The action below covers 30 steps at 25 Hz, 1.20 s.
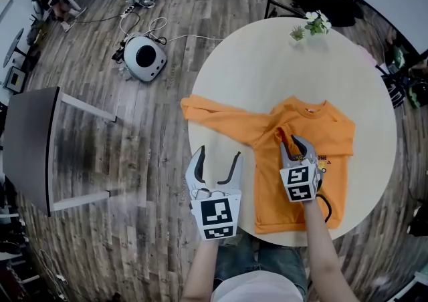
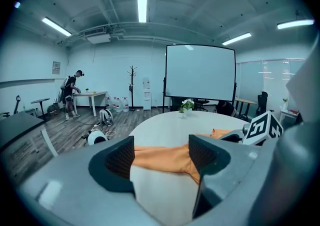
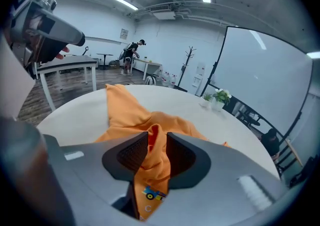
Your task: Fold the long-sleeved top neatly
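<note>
An orange long-sleeved top (image 1: 314, 160) lies front-up on the round pale table (image 1: 254, 60), its hem toward me. One sleeve (image 1: 221, 119) stretches left toward the table's edge. My right gripper (image 1: 295, 147) is shut on a raised fold of the top's cloth (image 3: 152, 140) near the chest; the right gripper view shows the fabric pinched between the pads (image 3: 131, 154). My left gripper (image 1: 215, 164) hangs open at the table's near left edge, just short of the sleeve (image 2: 160, 156), holding nothing.
A small potted plant (image 1: 313, 24) stands at the table's far side. On the wooden floor to the left are a round white device (image 1: 145, 58) with cables and a dark table (image 1: 30, 143). A person (image 2: 71, 95) stands far off.
</note>
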### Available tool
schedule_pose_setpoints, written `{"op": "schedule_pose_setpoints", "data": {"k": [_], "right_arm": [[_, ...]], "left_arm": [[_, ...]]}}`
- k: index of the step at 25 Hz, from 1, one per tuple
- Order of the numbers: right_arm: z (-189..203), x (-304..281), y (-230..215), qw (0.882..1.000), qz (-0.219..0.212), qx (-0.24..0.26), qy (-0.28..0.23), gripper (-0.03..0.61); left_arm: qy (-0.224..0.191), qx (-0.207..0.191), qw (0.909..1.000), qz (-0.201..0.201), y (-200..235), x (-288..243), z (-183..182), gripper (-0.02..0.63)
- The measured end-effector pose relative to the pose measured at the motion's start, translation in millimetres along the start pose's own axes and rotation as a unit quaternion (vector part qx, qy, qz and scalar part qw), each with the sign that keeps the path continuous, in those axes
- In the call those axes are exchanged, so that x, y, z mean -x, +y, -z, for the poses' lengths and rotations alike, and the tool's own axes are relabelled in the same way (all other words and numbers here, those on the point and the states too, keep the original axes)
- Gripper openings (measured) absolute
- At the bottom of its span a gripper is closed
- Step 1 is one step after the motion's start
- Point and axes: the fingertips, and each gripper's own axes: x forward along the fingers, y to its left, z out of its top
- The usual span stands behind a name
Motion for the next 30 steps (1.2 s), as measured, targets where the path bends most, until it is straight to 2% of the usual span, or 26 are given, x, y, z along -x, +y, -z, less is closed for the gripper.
{"op": "schedule_pose_setpoints", "data": {"k": [6,11,12,14,15,22,27,30], "right_arm": [[-0.9,-0.4,13.5,1.000,-0.019,-0.009,0.002,0.196],[15.5,-8.2,17.7,0.999,-0.023,-0.012,0.044,0.211],[18.7,-10.4,18.3,0.998,-0.021,-0.013,0.049,0.191],[21.6,-12.7,18.0,0.998,-0.012,-0.019,0.051,0.085],[20.4,-12.4,17.1,0.998,-0.006,-0.026,0.049,0.058],[-6.9,-12.6,15.3,0.996,0.038,-0.080,0.024,0.055],[4.4,-30.9,39.2,0.995,0.007,-0.084,0.060,0.067],[6.5,-34.5,49.8,0.994,-0.022,-0.086,0.067,0.130]], "left_arm": [[0.003,0.006,0.9999,0.009,0.5,-5.0,3.4,0.339],[0.007,0.004,0.9999,0.015,1.0,-6.2,3.6,0.339],[0.007,0.004,0.9998,0.016,1.2,-6.8,4.0,0.339],[0.008,0.004,0.9998,0.018,1.7,-8.2,5.1,0.339],[0.009,0.003,0.9998,0.019,2.2,-8.7,5.4,0.339],[0.005,0.002,0.9999,0.011,9.7,-11.0,2.6,0.339],[0.005,0.006,1.0000,-0.004,14.7,-5.6,3.7,0.339],[0.004,0.005,0.9998,-0.017,17.2,1.9,2.6,0.339]]}}
